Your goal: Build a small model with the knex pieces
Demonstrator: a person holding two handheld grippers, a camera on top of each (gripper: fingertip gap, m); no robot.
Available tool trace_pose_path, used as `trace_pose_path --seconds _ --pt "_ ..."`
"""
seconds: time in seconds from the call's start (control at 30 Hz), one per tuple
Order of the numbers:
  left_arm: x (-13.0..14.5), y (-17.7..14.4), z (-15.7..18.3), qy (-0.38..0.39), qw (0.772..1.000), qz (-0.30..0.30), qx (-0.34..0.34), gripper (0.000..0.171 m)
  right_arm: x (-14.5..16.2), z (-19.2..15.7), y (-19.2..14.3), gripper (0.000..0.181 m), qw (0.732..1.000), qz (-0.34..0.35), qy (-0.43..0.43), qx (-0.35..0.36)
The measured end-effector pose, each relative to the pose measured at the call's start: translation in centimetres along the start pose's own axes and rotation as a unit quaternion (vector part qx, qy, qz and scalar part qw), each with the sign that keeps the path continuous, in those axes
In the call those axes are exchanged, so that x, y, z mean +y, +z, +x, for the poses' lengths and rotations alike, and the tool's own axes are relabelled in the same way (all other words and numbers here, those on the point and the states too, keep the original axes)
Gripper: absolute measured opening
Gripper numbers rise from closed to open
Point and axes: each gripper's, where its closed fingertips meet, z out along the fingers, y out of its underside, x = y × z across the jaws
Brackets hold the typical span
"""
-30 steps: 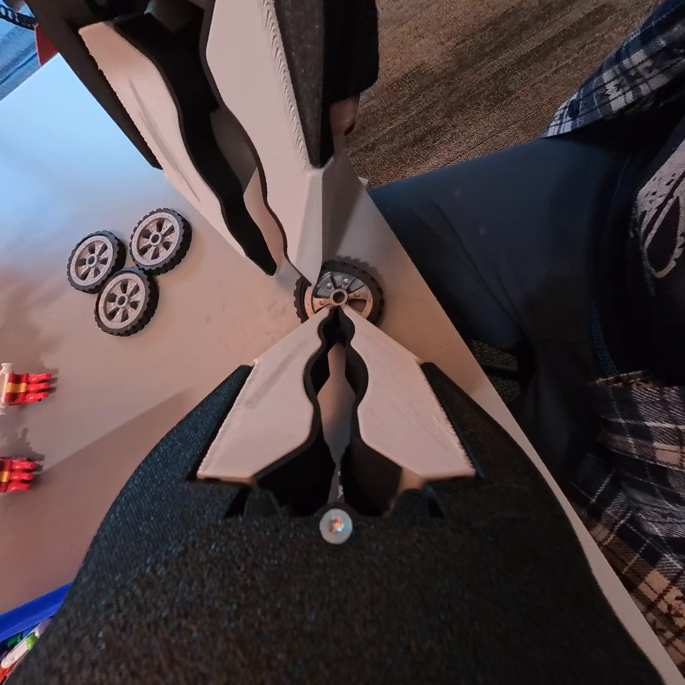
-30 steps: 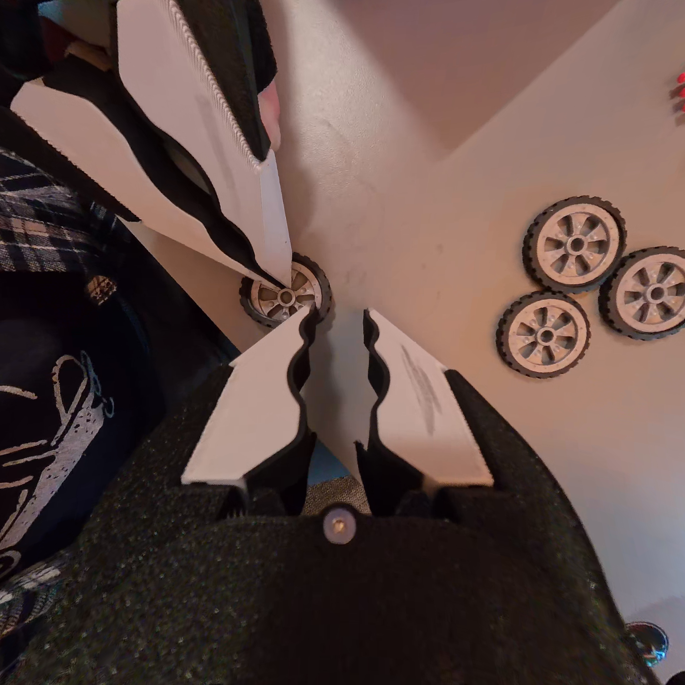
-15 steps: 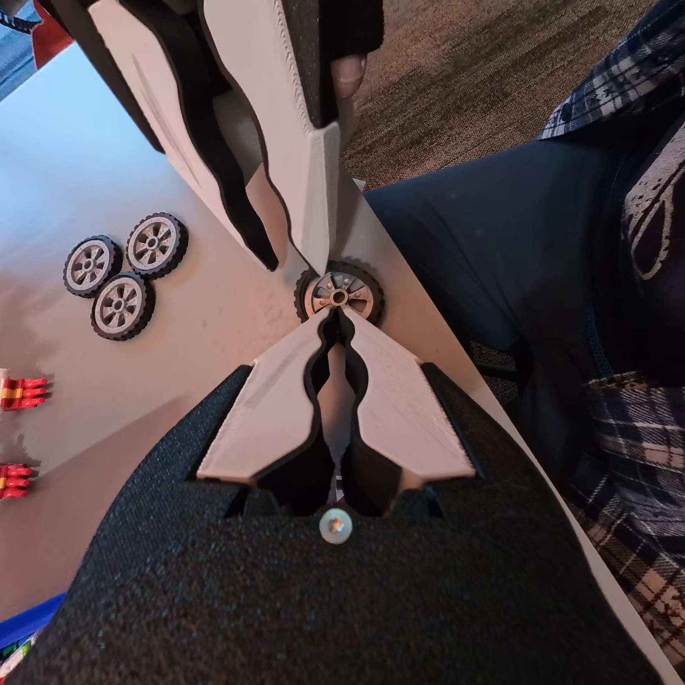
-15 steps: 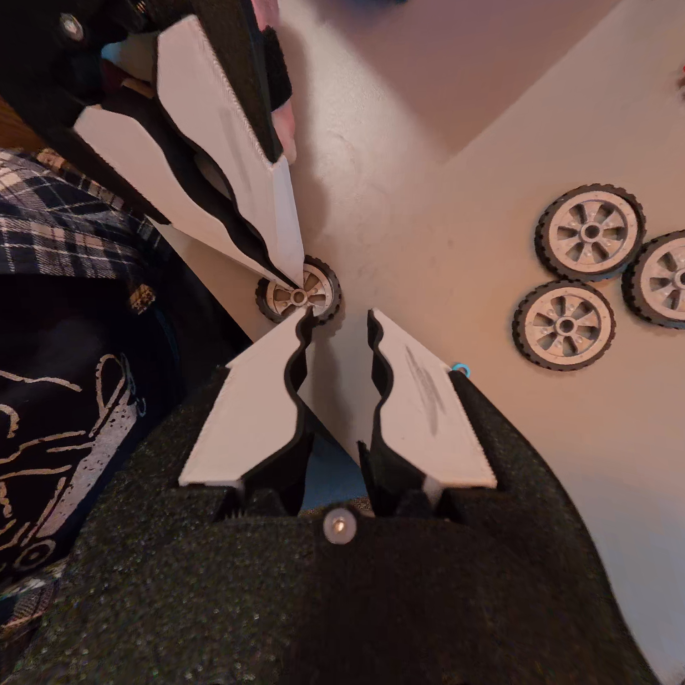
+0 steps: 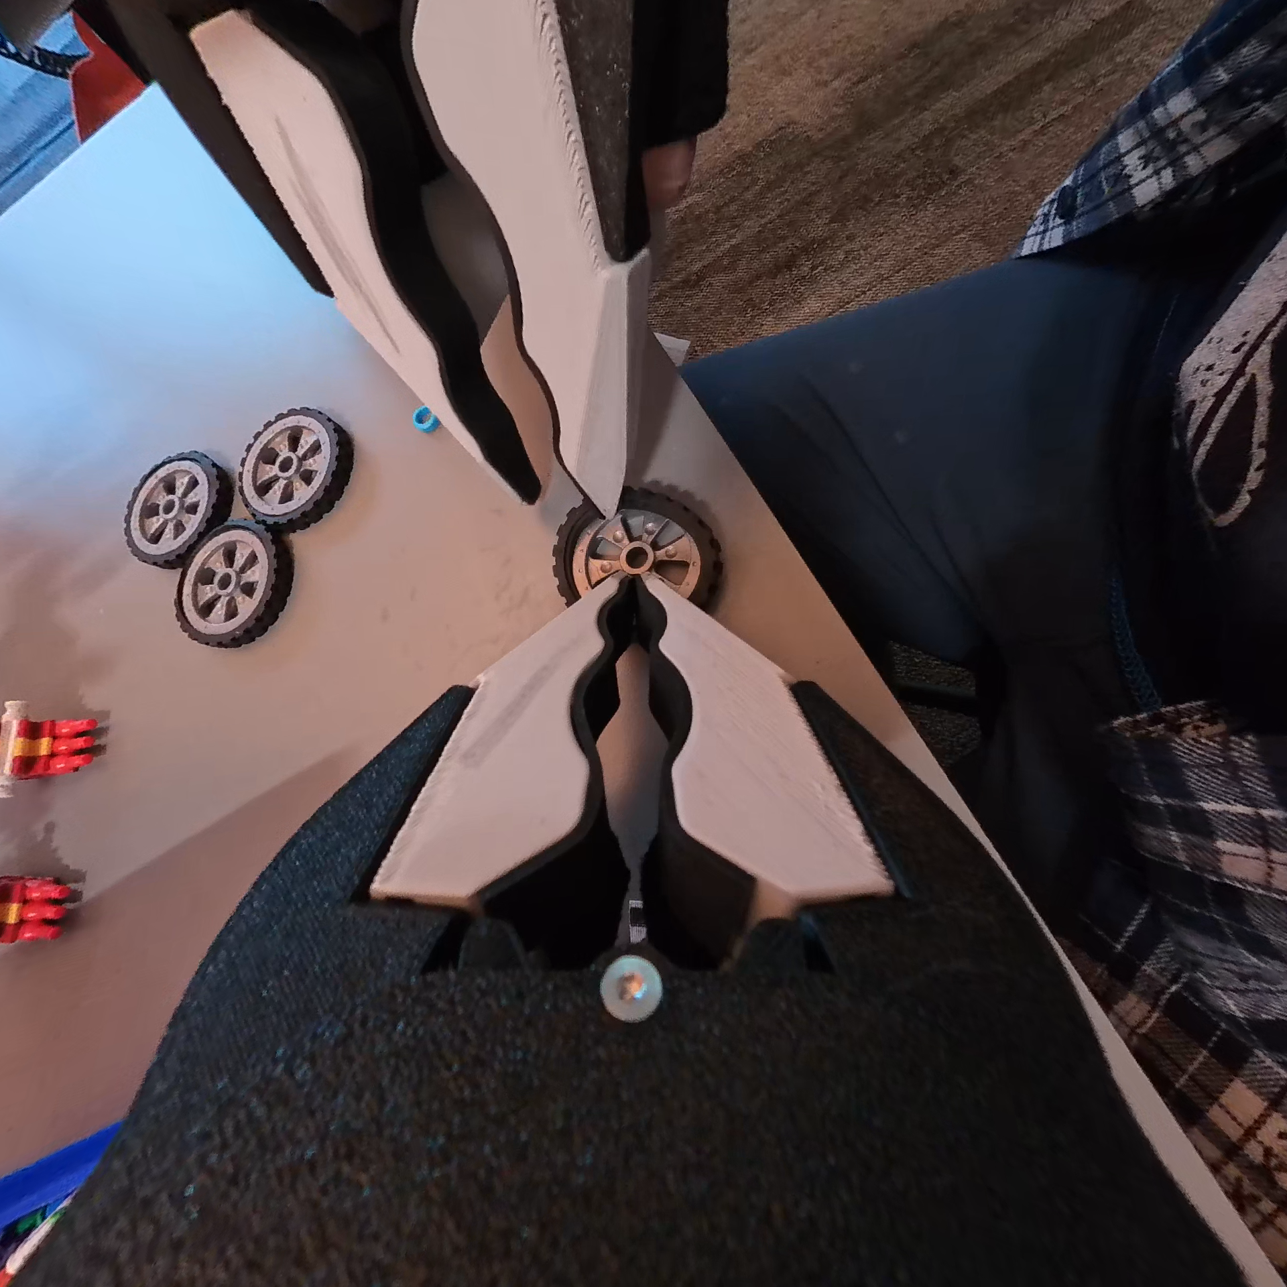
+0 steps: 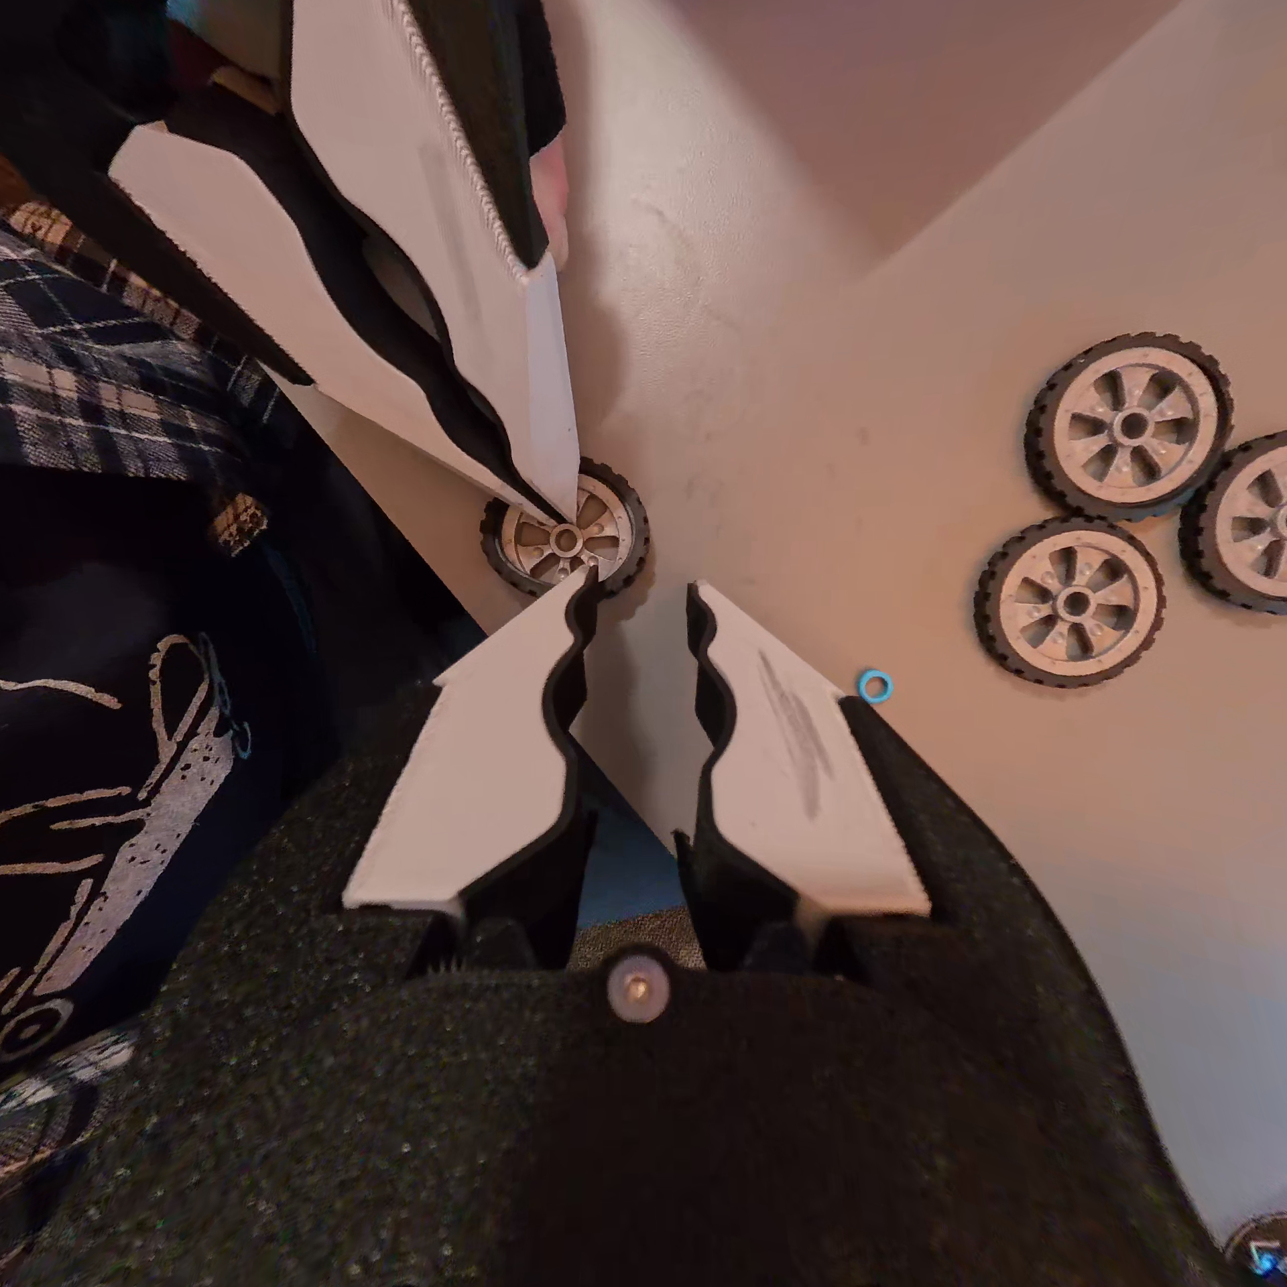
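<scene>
Left gripper: its fingers are lying nearly together, the tips pinching the rim of a toy wheel at the table edge.
Right gripper: its fingers are standing apart and holding nothing; one tip is touching the same wheel.
Only in the left view: two red toy pieces are lying at the far left, and carpet is showing beyond the table.
Both views: three spare wheels are lying clustered, well apart from the held one; a person's plaid shirt is showing.
Change: a small blue ring is now showing beside the right gripper, hidden a second ago.
</scene>
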Motion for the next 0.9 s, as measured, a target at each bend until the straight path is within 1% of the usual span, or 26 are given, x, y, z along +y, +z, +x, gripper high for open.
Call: trace_pose_path --seconds 0.13,0.4,0.53,0.63,0.67,0.73,0.77,0.83,0.9 --pt "0.0 0.0 0.0 0.002 1.0 0.0 -0.001 0.0 0.2 -0.4 0.1 0.021 1.0 0.018 -0.003 -0.006" --pt "-0.1 0.0 0.2 0.006 1.0 0.001 0.001 0.0 0.5 -0.7 0.2 0.022 1.0 0.023 -0.008 -0.012" --pt "-0.2 0.0 0.2 0.016 1.0 0.004 -0.004 0.0 0.2 -0.6 0.5 0.021 0.999 0.03 -0.009 0.004" --pt "-0.2 0.0 0.2 0.013 1.0 0.005 0.005 0.0 0.0 -0.7 0.5 0.021 0.999 0.028 -0.015 0.014" --pt "-0.2 -0.1 0.1 0.013 1.0 0.006 0.006 0.0 0.0 -0.7 0.5 0.023 0.999 0.03 -0.019 0.017" --pt "-0.2 -0.1 0.1 0.011 1.0 0.007 0.011 0.0 -0.2 -0.2 0.4 0.035 0.998 0.037 -0.034 0.033" --pt "-0.2 -0.1 0.1 0.017 1.0 0.009 0.012 0.0 -0.3 -0.1 0.4 0.038 0.998 0.04 -0.041 0.036" --pt "-0.2 -0.1 0.1 0.017 1.0 0.01 0.016 0.0 -0.7 -0.1 0.1 0.05 0.996 0.051 -0.062 0.037" --pt "-0.1 -0.1 -0.2 0.018 1.0 0.01 0.017 0.0 -1.1 -0.4 -0.3 0.051 0.994 0.063 -0.078 0.035"
